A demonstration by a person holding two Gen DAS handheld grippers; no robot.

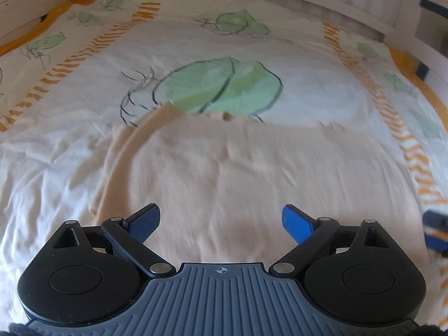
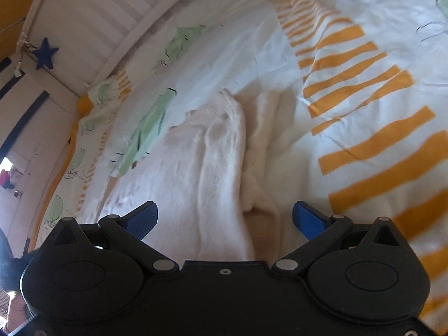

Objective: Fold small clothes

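Note:
A small cream garment (image 1: pixel 224 173) lies spread on the bed cover, with a curved seam along its left side. My left gripper (image 1: pixel 221 221) hovers just above its near part, open and empty. In the right wrist view the same cream garment (image 2: pixel 212 168) shows a raised fold running away from me, with a bunched edge on its right. My right gripper (image 2: pixel 224 218) is open over the near end of that fold, holding nothing. The right gripper's blue fingertip (image 1: pixel 435 232) shows at the right edge of the left wrist view.
The bed cover (image 1: pixel 196 42) is white with green leaf prints and orange striped bands (image 2: pixel 364 84). A white slatted headboard (image 2: pixel 92 19) with a blue star (image 2: pixel 44 53) runs along the far side. The bed's orange edge (image 1: pixel 420 84) is on the right.

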